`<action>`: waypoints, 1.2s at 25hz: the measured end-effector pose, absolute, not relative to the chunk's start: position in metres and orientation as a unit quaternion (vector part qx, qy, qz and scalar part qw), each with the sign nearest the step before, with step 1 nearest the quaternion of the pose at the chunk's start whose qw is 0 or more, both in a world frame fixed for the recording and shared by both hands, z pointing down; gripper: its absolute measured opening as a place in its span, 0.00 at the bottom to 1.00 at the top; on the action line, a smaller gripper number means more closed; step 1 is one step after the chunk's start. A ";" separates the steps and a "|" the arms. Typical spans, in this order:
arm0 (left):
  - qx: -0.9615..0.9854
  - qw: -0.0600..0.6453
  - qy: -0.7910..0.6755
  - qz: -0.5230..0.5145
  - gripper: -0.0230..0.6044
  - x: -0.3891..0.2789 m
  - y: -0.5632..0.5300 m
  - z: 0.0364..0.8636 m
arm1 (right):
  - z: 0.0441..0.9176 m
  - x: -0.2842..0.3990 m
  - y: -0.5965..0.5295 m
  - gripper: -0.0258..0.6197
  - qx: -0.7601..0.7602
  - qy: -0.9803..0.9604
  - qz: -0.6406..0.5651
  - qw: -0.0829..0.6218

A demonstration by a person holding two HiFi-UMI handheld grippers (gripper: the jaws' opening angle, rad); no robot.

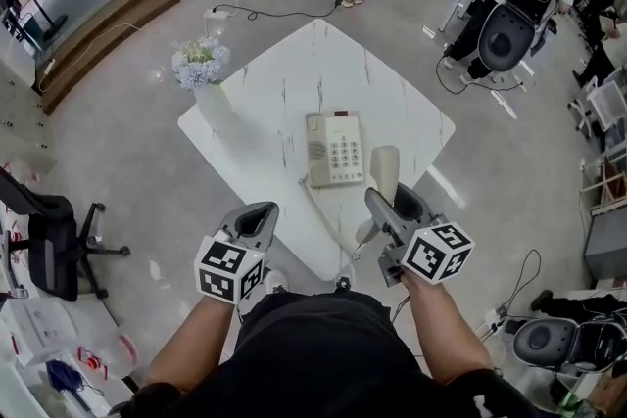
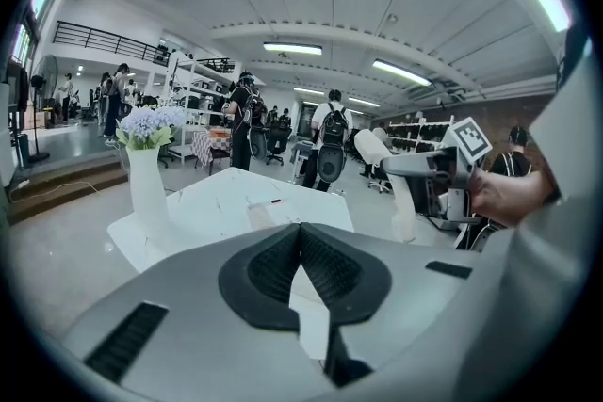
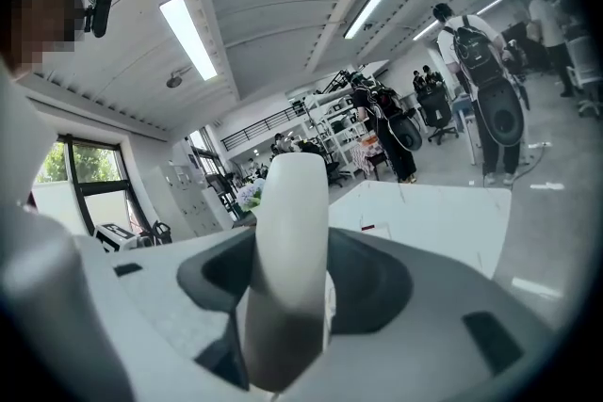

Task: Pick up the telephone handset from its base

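Note:
A beige telephone base [image 1: 334, 149] with a keypad lies in the middle of the white marble table [image 1: 294, 83]. Its cream handset [image 1: 384, 173] is off the base, held just right of it, tilted upright. My right gripper [image 1: 384, 203] is shut on the handset's lower part. The handset [image 3: 292, 259] fills the gap between the jaws in the right gripper view. A curly cord [image 1: 325, 212] trails from the base toward the handset. My left gripper [image 1: 257, 214] hovers at the table's near edge, shut on nothing, its pads [image 2: 325, 264] pressed together.
A white vase with pale flowers [image 1: 202, 66] stands at the table's left corner. A black office chair [image 1: 54, 245] is on the floor at the left. Chairs with backpacks [image 1: 509, 29] and people stand at the right and back. Cables lie on the floor.

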State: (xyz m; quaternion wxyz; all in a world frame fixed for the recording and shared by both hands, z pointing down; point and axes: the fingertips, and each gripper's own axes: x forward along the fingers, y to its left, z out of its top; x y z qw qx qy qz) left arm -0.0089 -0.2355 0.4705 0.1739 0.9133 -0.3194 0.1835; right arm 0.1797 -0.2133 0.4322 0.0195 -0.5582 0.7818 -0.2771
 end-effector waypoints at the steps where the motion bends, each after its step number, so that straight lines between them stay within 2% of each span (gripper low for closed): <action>1: 0.914 0.173 -0.319 0.184 0.04 -0.008 -0.236 0.470 | 0.432 0.180 -0.210 0.38 -0.558 0.781 -0.278 0.021; 30: 0.917 0.164 -0.309 0.193 0.04 0.000 -0.228 0.467 | 0.452 0.180 -0.176 0.38 -0.560 0.785 -0.265 -0.009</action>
